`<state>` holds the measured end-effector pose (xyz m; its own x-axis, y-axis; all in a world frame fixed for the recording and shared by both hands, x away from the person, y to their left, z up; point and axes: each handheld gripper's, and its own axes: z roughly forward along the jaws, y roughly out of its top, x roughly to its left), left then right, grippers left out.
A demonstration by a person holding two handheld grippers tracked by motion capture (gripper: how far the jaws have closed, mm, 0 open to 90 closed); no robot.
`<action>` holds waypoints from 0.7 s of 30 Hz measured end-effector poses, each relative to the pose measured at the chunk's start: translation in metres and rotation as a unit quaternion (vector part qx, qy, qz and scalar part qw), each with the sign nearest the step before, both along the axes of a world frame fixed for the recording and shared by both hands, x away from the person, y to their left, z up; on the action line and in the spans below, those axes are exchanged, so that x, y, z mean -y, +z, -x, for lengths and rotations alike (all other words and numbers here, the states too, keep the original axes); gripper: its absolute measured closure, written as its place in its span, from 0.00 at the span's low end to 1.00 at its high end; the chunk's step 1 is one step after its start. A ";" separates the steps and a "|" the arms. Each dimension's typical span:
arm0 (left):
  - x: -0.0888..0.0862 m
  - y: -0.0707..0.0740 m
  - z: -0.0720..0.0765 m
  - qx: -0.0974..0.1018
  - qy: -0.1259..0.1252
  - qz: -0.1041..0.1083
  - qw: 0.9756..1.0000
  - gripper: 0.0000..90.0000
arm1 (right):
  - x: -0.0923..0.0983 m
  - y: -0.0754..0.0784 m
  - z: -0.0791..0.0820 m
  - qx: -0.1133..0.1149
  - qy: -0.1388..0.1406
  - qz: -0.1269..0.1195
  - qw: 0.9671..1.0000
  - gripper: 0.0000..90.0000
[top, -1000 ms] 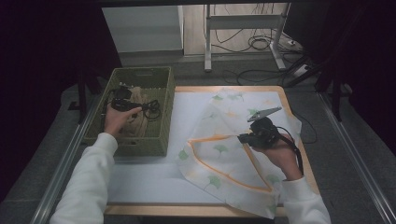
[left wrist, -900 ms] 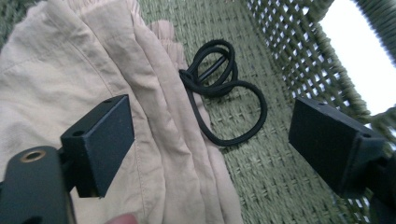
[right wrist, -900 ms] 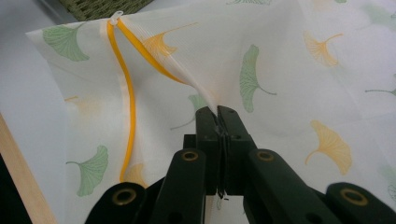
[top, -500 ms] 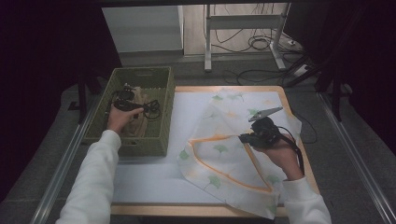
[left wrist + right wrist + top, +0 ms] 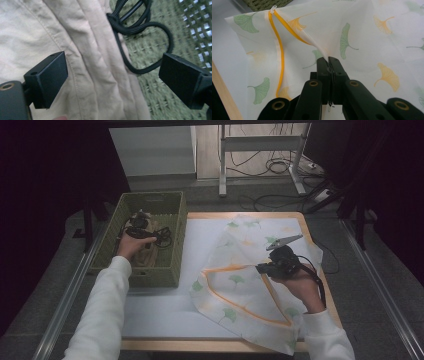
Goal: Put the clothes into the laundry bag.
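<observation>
- L gripper (image 5: 134, 231) in green basket (image 5: 176, 245), jaws wide apart, just been opening; nothing clamped.
- Beige cloth (image 5: 62, 50) lies right under & between its jaws; black cable loop (image 5: 150, 45) just past far jaw, on basket floor.
- R gripper (image 5: 328, 62) jaws together, pinching edge of ginkgo-print mesh bag (image 5: 362, 40), lifting that fold off table (image 5: 160, 305).
- Orange zipper (image 5: 279, 55) runs left of R jaws.

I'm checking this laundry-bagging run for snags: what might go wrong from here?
1. The left claw hangs open over the beige garment with its black cable looped between the jaws; closing could pinch the cable too.
2. The right claw holds only a thin fold of the mesh bag; it may slip.
</observation>
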<state>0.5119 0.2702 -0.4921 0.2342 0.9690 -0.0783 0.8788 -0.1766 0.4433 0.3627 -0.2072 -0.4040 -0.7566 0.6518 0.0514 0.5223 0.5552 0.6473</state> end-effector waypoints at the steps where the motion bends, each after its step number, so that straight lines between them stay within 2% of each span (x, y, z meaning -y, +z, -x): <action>1: 0.000 -0.001 -0.001 -0.005 0.000 -0.001 1.000 0.09 | 0.000 0.000 0.000 0.000 0.000 0.000 1.000 0.96; 9: -0.003 -0.009 -0.004 -0.030 0.016 -0.017 0.999 0.08 | 0.000 0.000 0.000 0.000 0.000 0.001 1.000 0.96; 14: 0.002 -0.016 -0.007 -0.049 0.007 -0.035 0.998 0.07 | -0.001 -0.001 0.000 -0.001 0.001 0.002 1.000 0.96; 17: 0.006 -0.020 -0.008 -0.057 0.000 -0.056 0.997 0.06 | 0.000 -0.001 0.000 0.000 0.000 0.002 1.000 0.96; 21: 0.006 -0.022 -0.009 -0.061 0.004 -0.066 0.996 0.08 | 0.001 0.001 0.001 0.001 -0.002 0.001 1.000 0.96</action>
